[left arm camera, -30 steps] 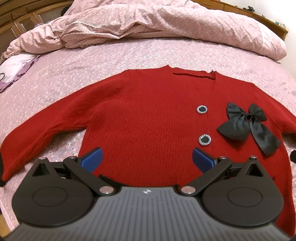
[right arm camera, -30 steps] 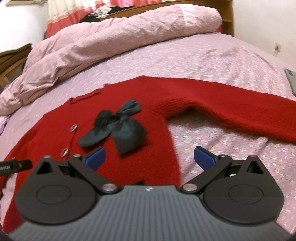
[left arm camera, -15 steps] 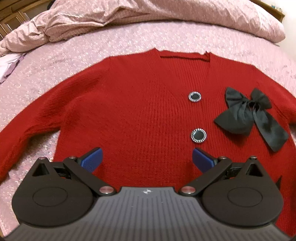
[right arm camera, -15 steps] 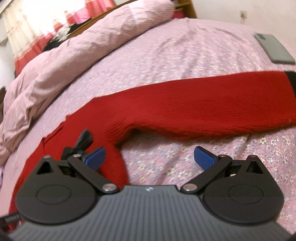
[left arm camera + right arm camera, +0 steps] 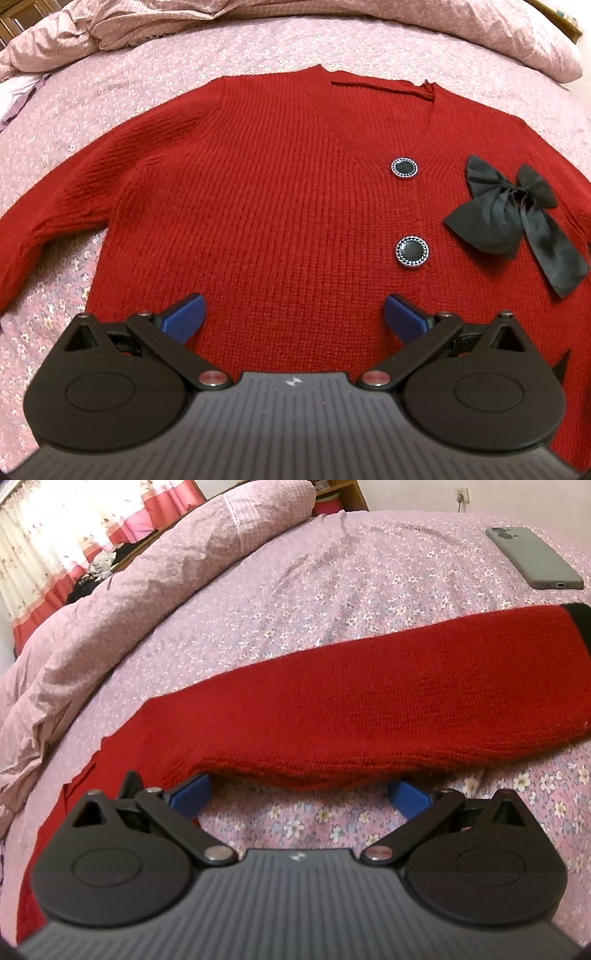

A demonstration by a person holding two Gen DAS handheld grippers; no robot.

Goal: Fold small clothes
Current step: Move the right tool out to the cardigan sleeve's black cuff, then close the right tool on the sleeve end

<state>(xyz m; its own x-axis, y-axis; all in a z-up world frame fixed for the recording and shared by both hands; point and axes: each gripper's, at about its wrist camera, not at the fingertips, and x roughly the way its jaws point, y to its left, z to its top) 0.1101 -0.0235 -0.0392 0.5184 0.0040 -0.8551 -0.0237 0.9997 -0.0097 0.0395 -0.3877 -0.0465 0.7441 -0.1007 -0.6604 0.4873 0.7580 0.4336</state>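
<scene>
1. One red knitted cardigan [image 5: 258, 192] lies flat and face up on the pink flower-print bedsheet [image 5: 74, 92], and nothing here serves as a container for it.
2. You hold the left gripper [image 5: 293, 317] over the lower front of the cardigan, its blue fingertips [image 5: 184, 317] spread wide and holding nothing.
3. From your left camera the neckline points away from you toward the crumpled pink duvet [image 5: 332, 22], so the body's long axis runs from the gripper up to the V-neck.
4. Two round black buttons with silver rims [image 5: 412, 251] sit one above the other along the front opening, right of centre.
5. Just right of them a black satin bow [image 5: 517, 221] rests on the chest, with one tail trailing down and to the right.
6. You hold the right gripper [image 5: 299, 795] at the near edge of the outstretched red sleeve [image 5: 406, 709], its blue fingertips [image 5: 192, 794] wide apart; their ends sit against or under that edge, and I cannot tell which.
7. That sleeve runs lengthwise from the shoulder at the left to a black cuff [image 5: 581, 616] at the right.
8. Beyond the cuff, a grey smartphone [image 5: 532, 557] lies camera side up on the sheet, well apart from the sleeve.
</scene>
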